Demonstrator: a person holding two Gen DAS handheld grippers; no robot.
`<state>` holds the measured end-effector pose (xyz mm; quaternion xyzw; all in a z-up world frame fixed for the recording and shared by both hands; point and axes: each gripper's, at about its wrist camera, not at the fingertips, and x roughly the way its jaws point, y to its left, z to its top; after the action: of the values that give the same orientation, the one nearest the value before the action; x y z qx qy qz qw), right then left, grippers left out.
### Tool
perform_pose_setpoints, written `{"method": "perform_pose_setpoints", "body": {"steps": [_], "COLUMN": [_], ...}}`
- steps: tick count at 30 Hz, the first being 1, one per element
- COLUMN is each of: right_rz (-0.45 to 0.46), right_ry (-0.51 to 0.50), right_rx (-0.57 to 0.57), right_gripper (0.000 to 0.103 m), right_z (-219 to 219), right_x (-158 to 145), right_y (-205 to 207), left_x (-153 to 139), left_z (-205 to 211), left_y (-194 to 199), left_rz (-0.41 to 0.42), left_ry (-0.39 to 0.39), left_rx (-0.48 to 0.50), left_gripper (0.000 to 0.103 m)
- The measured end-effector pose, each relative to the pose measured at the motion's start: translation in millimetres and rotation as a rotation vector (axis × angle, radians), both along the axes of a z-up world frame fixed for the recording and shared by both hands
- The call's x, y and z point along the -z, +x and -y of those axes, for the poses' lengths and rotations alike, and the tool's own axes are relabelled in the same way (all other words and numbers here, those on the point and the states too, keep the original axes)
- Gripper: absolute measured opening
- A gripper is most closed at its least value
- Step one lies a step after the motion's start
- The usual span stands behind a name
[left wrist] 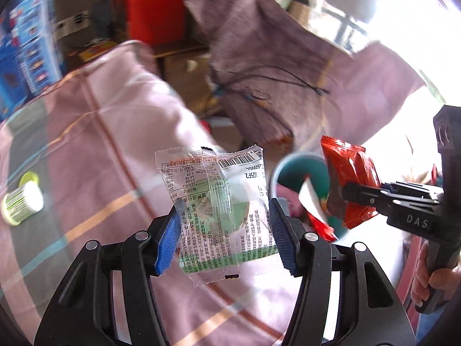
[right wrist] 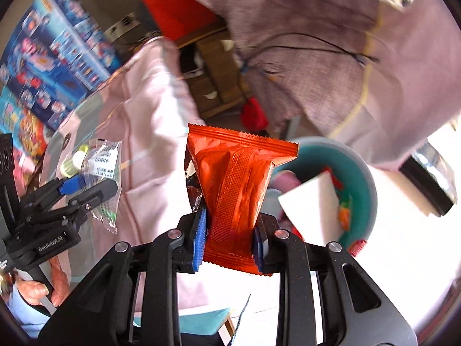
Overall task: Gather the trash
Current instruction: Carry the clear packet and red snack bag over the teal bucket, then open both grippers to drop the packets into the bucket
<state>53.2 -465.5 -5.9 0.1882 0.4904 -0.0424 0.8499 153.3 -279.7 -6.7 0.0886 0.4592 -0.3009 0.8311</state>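
Closest to me, my left gripper (left wrist: 223,230) has its blue pads clamped on the two side edges of a clear-and-green wrapper (left wrist: 219,204). The wrapper stands nearly upright between the pads, long axis running away from me, its barcode end far and tipped a touch to the right, its lower seal hanging near me below the pads. It is held clear of the pink checked tablecloth (left wrist: 95,132) under it.

On my other side, my right gripper (right wrist: 230,239) has its fingers pinched tight on the waist of a red wrapper (right wrist: 233,190), crushing it into an hourglass. Its long axis also runs away from me, the crimped far seal flaring wide and leaning slightly right, the near seal poking out just below the pads. In the left view the same red wrapper (left wrist: 350,181) sits on edge, just right of the clear one, the two well apart and not touching.

Just past both wrappers, lower down, I see the teal bin (right wrist: 363,178), its grey rim open upward. Inside lie a white paper scrap (right wrist: 314,199) and bits of red and orange trash. The red wrapper's far end overlaps the bin's left rim in my view.

Off to the left, a small green-and-white bottle (left wrist: 23,201) lies on its side on the tablecloth, well away from the grippers.

Farther out, a grey-purple cloth (left wrist: 268,57) drapes above the bin, with a gap showing cardboard boxes (left wrist: 187,72).
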Motion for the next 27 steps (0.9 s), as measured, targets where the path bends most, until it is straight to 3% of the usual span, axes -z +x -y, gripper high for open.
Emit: {"method": "perform_pose_setpoints", "body": {"steps": [9, 19, 25, 27], "right_rz": [-0.027, -0.092, -0.115, -0.124], "right_ry": [0.057, 0.097, 0.092, 0.088], "right_rx": [0.129, 0.215, 0.249, 0.252], "right_gripper": [0.026, 0.026, 0.026, 0.026], "right_z": [63.4, 105.3, 117.4, 119.1], "right_x": [29.0, 64.8, 73.1, 74.2], "right_y": [-27.0, -26.7, -24.4, -24.5], "left_x": [24.7, 61.5, 80.2, 84.5], "left_z": [74.8, 146.5, 174.7, 179.0], "left_y": [-13.7, -19.0, -23.6, -24.2], "left_rz": [-0.027, -0.083, -0.119, -0.117], "left_ry": [0.064, 0.109, 0.121, 0.139], "left_rx": [0.135, 0.266, 0.315, 0.316], "left_gripper": [0.06, 0.06, 0.071, 0.081]}}
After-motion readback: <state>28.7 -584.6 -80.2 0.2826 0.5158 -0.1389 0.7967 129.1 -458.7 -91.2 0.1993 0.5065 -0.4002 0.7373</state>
